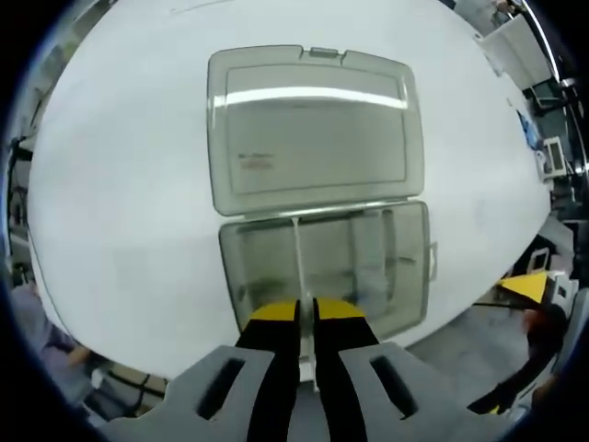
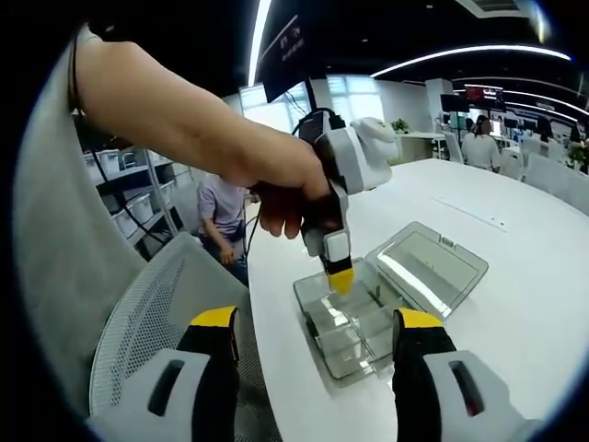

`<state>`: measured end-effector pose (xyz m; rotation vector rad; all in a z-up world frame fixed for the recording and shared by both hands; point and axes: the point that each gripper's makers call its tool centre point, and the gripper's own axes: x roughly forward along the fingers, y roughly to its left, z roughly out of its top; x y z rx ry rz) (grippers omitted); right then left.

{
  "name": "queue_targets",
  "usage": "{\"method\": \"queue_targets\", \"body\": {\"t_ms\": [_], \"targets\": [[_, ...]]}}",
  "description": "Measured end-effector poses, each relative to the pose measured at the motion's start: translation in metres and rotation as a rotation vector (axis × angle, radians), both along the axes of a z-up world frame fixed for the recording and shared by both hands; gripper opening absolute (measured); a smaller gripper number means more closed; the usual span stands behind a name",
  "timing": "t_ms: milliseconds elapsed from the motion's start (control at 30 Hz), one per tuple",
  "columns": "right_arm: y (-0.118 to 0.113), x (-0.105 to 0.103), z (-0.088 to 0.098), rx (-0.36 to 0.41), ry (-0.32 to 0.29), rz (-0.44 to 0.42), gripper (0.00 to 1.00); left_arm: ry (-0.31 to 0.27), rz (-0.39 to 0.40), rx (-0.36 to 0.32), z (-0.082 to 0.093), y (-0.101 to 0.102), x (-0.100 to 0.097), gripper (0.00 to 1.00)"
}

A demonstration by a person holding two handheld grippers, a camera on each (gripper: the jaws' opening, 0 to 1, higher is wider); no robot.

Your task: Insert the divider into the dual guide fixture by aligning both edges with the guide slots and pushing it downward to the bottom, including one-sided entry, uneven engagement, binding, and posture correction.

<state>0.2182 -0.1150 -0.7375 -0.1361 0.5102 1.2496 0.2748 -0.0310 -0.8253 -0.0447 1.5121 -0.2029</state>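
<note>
The clear compartment box (image 2: 354, 331) sits at the near edge of the white table (image 2: 515, 304), its hinged lid (image 2: 428, 267) lying open flat toward the table's middle, with bare tabletop all around the far sides. The left gripper (image 1: 306, 318) has its jaws pressed together on the thin translucent divider (image 1: 297, 267), which stands upright in the box, running front to back. Its lower edge and the slots are hard to make out. The right gripper (image 2: 317, 333) hangs spread, well apart from the box.

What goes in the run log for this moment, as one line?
left tool: shut on divider | divider: upright in open clear box | right tool: open, holding nothing | table: white
</note>
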Motion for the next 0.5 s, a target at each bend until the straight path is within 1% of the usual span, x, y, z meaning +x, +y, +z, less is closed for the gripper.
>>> {"method": "queue_targets", "body": {"t_ms": [500], "targets": [[0.0012,-0.0005,-0.0002,0.002,0.005,-0.003,0.64,-0.002,-0.011,0.005,-0.0034,0.0016,0.0002,0.01]]}}
